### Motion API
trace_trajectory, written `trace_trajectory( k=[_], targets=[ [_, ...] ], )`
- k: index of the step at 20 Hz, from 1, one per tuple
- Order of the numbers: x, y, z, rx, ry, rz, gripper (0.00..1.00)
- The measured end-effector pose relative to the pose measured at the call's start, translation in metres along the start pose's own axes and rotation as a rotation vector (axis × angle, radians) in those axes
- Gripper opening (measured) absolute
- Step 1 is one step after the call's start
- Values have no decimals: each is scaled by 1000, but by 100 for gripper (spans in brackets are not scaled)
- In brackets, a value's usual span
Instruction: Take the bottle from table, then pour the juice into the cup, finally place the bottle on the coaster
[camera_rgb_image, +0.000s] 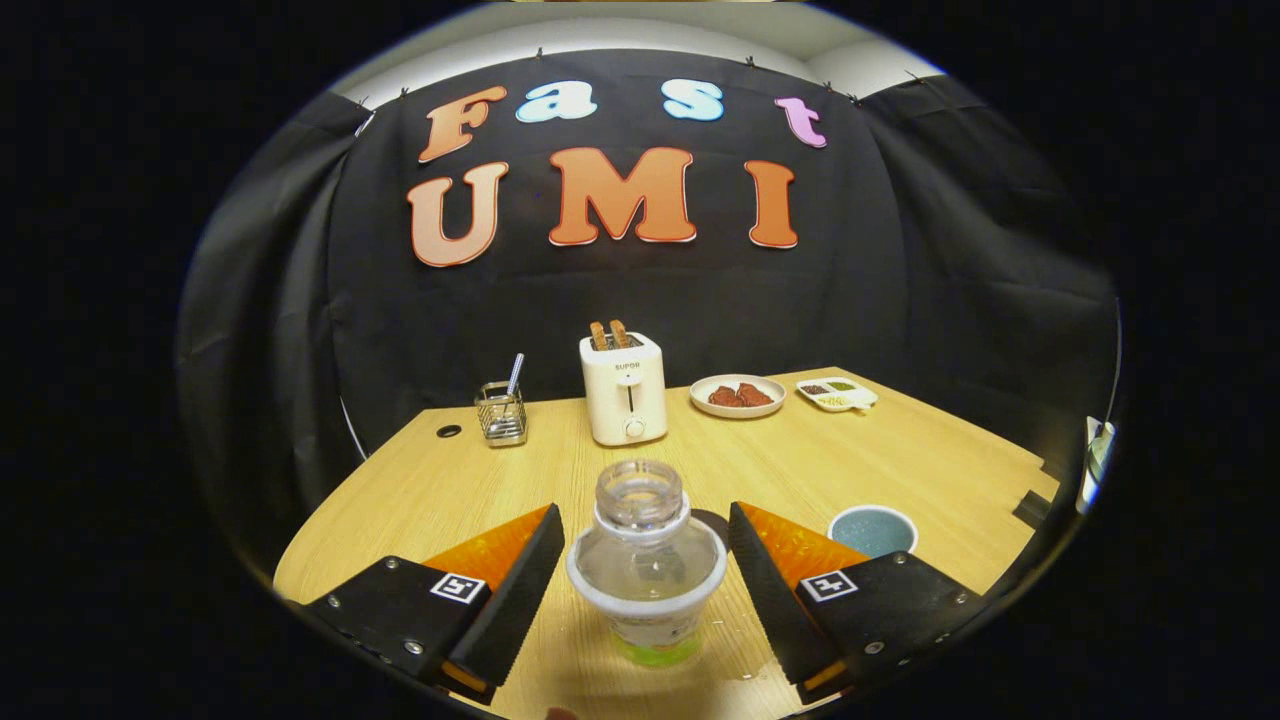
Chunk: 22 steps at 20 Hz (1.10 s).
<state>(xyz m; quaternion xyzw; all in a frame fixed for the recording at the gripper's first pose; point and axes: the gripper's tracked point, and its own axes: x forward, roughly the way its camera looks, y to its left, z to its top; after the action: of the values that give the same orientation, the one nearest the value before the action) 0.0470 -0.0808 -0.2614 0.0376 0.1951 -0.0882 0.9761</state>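
**Bottle stands between the spread claw fingers**

The claw (645, 560) is released: its two fingers are wide apart, and neither pad touches anything. The bottle (646, 565) stands upright on the wooden surface (900, 450), between the fingers and apart from both. It is clear plastic with an uncapped mouth, rounded shoulders, a pale label band lower down and a green tint at its base. How much juice it holds cannot be told through the clear wall.

Just beyond the bottle and beside the right finger, a dark round edge peeks out; most of it is hidden by the bottle and finger, so it may be the coaster (714, 524), but that is uncertain. The cup (872, 529), white with a bluish inside, sits just ahead of the right finger, its near rim cut off by the claw's body.

Well beyond the fingers stand a cream toaster (623, 388) with two slices in it, a wire holder (501, 412) with a utensil, a plate (738, 395) of reddish food and a small divided dish (837, 393) whose contents are too small to make out.
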Motion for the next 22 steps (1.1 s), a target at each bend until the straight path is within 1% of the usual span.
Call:
trace_trajectory(
  k=[4, 8, 12, 14, 16, 18, 20, 22],
  targets=[
    [6, 2, -26, -39, 53, -4, 98],
    [10, 2, -40, -41, 82, -12, 99],
    [10, -5, -50, -39, 94, -49, 97],
    [11, -3, -51, -38, 86, -41, 86],
    [12, -5, -52, -32, 82, -40, 64],
    [9, -6, -51, -10, 86, -45, 61],
    [7, -6, -45, 29, 77, -41, 61],
    [3, -2, -33, 90, 51, -18, 61]
  ],
)
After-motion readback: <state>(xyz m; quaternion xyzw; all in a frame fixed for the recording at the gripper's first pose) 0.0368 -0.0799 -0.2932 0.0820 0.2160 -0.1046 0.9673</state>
